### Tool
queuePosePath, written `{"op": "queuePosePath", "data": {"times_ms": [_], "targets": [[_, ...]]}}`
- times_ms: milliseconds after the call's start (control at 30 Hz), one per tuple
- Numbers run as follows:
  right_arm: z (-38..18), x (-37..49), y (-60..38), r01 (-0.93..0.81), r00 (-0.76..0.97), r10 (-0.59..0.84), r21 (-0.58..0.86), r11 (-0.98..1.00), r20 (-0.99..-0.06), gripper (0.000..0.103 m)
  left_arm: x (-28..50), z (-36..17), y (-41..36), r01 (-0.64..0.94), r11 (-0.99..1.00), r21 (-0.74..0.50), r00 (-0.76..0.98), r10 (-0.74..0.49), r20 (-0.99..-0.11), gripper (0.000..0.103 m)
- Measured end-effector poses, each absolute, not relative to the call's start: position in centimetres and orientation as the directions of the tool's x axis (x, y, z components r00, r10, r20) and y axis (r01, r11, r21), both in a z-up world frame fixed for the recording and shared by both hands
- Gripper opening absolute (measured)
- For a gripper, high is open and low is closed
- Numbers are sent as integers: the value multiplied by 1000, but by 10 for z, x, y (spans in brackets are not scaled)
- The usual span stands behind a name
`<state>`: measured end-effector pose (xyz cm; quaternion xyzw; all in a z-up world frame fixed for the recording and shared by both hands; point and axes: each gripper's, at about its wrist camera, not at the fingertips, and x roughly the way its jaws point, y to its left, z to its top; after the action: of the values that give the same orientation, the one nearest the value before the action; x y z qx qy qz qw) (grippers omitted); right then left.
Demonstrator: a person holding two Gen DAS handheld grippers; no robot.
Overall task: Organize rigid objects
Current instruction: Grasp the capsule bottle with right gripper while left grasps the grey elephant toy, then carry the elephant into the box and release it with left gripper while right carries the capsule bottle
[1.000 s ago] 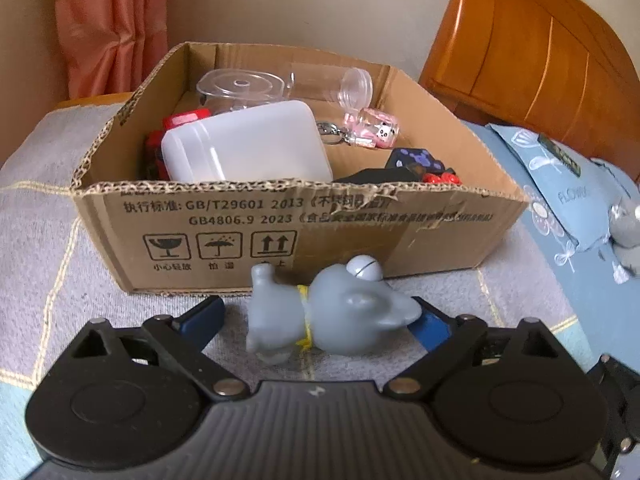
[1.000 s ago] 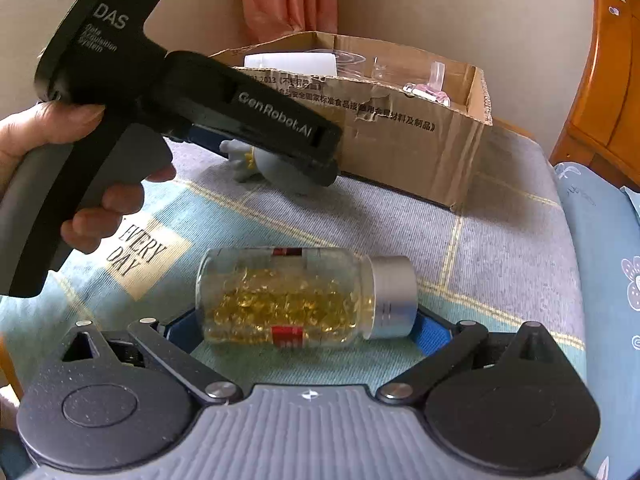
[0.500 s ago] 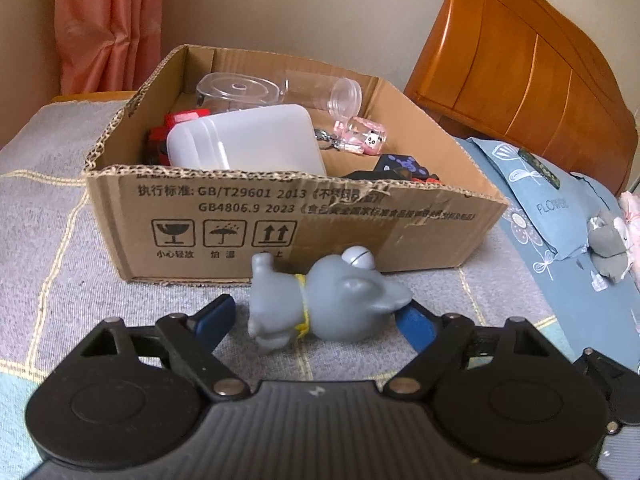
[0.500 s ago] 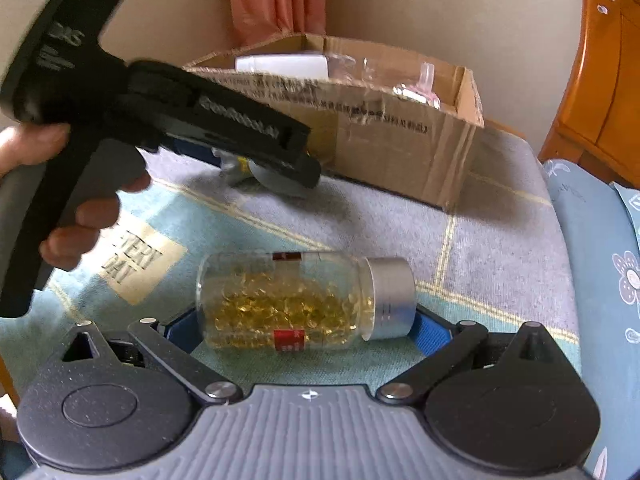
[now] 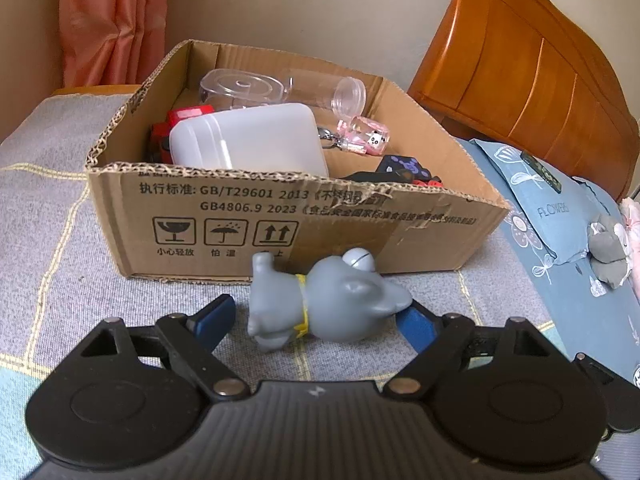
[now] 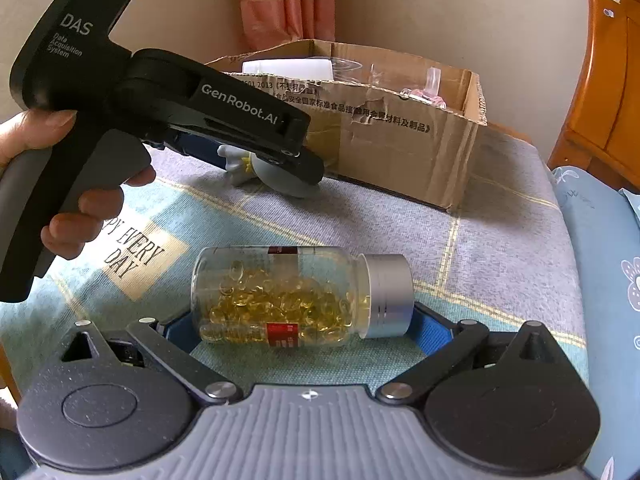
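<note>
A grey toy figure [image 5: 320, 300] with a yellow collar lies on its side between the fingers of my left gripper [image 5: 316, 316]. The right finger touches it; a gap shows at the left finger. It seems lifted just off the blanket, in front of the cardboard box [image 5: 360, 224]. The toy [image 6: 264, 168] also shows under the left gripper [image 6: 296, 160] in the right wrist view. My right gripper [image 6: 300, 320] is shut on a clear pill bottle [image 6: 280, 300] with yellow capsules and a silver cap, held sideways over the blanket. The box [image 6: 400, 140] stands beyond it.
The box holds a white plastic jug [image 5: 248, 140], clear containers [image 5: 240, 88], a red item [image 5: 176, 120], a pink keychain [image 5: 364, 136] and dark pieces. A wooden headboard [image 5: 540, 72] and a blue pillow [image 5: 560, 208] lie to the right. A curtain [image 5: 108, 20] hangs behind.
The left gripper with the grey toy has risen and drawn slightly back from the box. The right gripper has lifted the pill bottle a little and turned left.
</note>
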<state>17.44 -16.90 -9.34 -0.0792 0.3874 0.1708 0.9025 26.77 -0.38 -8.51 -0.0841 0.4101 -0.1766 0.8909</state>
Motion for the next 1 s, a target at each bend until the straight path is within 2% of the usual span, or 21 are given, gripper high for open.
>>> {"op": "queuePosePath", "data": {"times_ms": [300, 400, 533, 600, 700, 1000], "targets": [[-91, 171, -165, -338, 649, 218, -19, 941, -729, 103, 266, -85, -11, 229, 939, -258, 614, -345, -710, 86], [-88, 171, -164, -327, 659, 215, -17, 945, -721, 103, 266, -84, -9, 223, 937, -269, 614, -350, -708, 83], [-83, 173, -161, -314, 666, 200, -27, 949, -719, 101, 267, -83, -8, 240, 925, -295, 600, -380, -704, 72], [-81, 174, -160, -314, 660, 190, -37, 949, -727, 96, 267, -83, -9, 241, 925, -293, 596, -379, -708, 72], [-80, 175, -159, -313, 648, 185, -36, 949, -739, 95, 268, -82, -10, 247, 926, -286, 592, -377, -712, 71], [-74, 175, -166, -325, 612, 196, -17, 946, -766, 95, 262, -72, -13, 330, 926, -183, 560, -348, -752, 70]]}}
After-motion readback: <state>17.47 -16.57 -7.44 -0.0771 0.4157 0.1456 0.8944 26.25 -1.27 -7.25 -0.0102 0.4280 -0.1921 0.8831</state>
